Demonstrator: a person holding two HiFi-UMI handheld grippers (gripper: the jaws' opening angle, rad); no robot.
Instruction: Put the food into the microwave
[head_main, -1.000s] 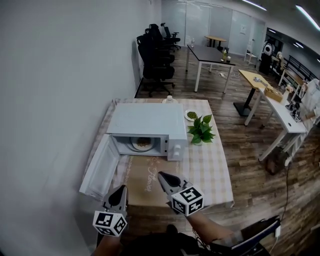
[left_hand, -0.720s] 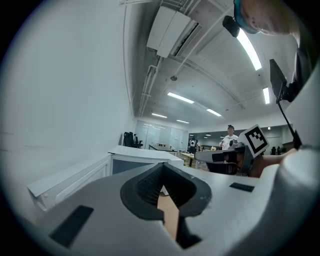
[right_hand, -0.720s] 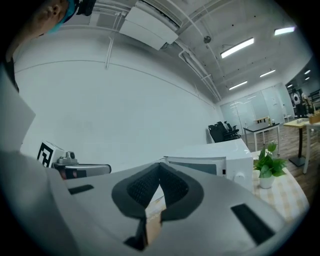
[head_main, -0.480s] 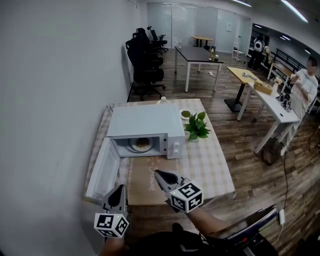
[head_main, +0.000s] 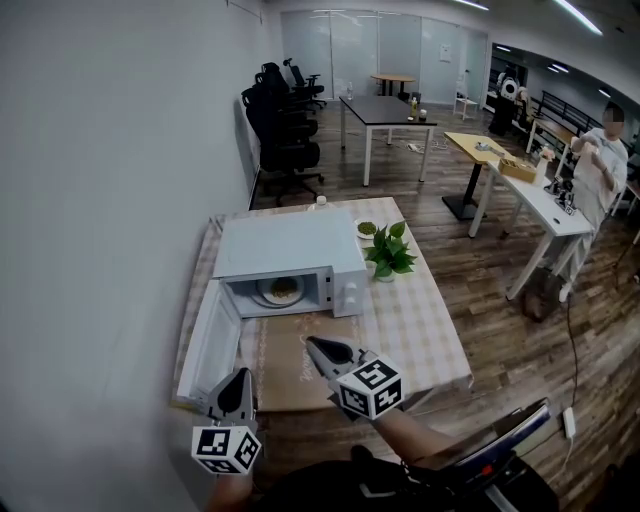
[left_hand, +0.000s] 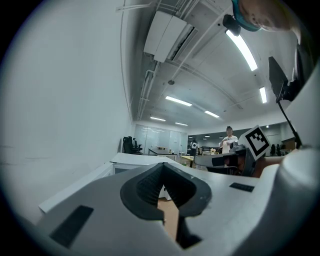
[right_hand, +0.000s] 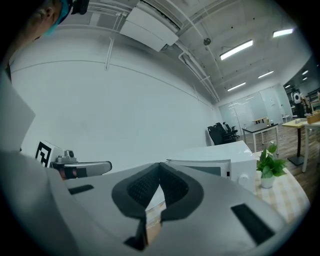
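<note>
Left gripper and right gripper: we note both held side by side at the near edge of the table, tips aimed toward the microwave.

In each gripper view we read the jaws as closed tip to tip. The ribbed black pads meet at the top and leave only a narrow slot lower down. Nothing sits between them, so neither gripper has hold of anything.

The food is a brownish portion on a round white plate. It lies inside the microwave cavity, well apart from both grippers and straight ahead of them.

The microwave is a white box with a flat top and two round knobs on its right panel. Its door stands swung out to the left, reaching toward the left gripper.

A brown mat lies flat between the oven front and the gripper tips, over a pale checked tablecloth.

Right of the microwave we see a leafy potted plant and, just behind it, a small dish of greens.

Gripper bodies are smooth grey plastic, each carrying a marker cube.
</note>
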